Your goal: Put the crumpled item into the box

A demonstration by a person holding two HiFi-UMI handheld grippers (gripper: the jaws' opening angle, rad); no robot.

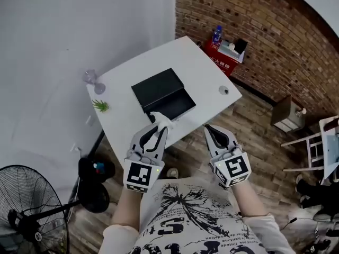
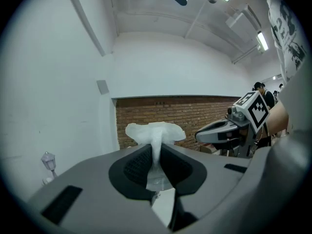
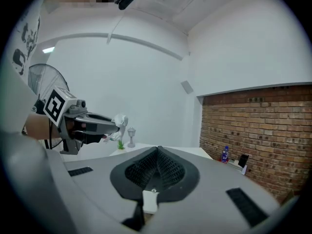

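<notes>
**Left gripper clamped on crumpled item at box edge**

The left gripper view shows the left gripper pinching the white crumpled item between its pads. Only the head view shows the open black box on the white table, with the item at the box's near edge. The right gripper is closed and empty. White print on the red crate is too small to read.

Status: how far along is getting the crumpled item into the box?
Done: pickup; the left claw is shut on the crumpled white tissue. In hand: holding it by the black box, at its near edge. Left: move over the opening and release. The right claw is shut, empty.
</notes>
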